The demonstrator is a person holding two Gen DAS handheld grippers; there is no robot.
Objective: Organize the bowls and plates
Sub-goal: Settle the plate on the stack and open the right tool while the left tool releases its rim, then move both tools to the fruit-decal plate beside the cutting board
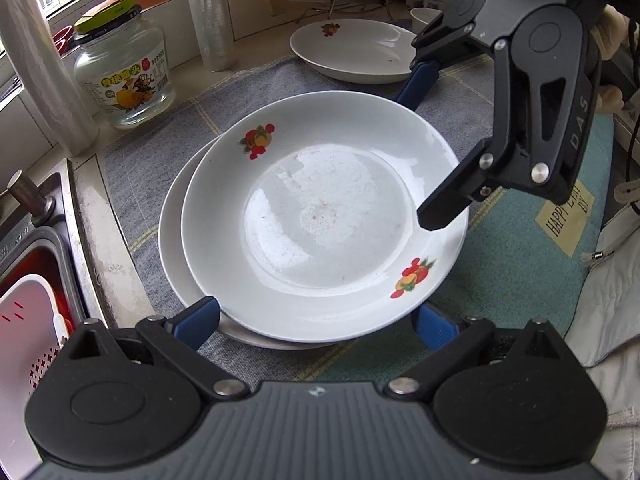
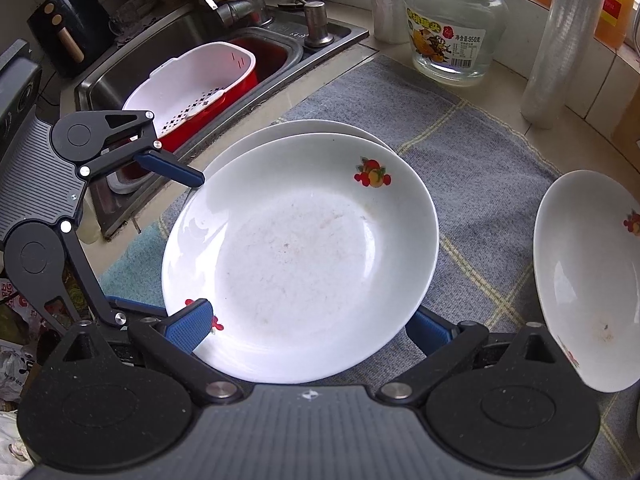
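The left hand-held gripper [image 1: 316, 320] stands released, jaws wide astride the top plate's [image 1: 320, 220] near rim; the right hand-held gripper [image 2: 312, 324] likewise, unclenched. Both plates stack mid-bench on the grey cloth [image 1: 160, 152]; a third plate [image 1: 356, 50] lies toward the far edge.

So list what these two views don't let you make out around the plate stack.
- Lower plate: mostly covered by the top plate in both views.
- Third plate: cut off by the right wrist view's edge.
- Right hand-held gripper contact: the far finger's tip hides under the top plate's rim.
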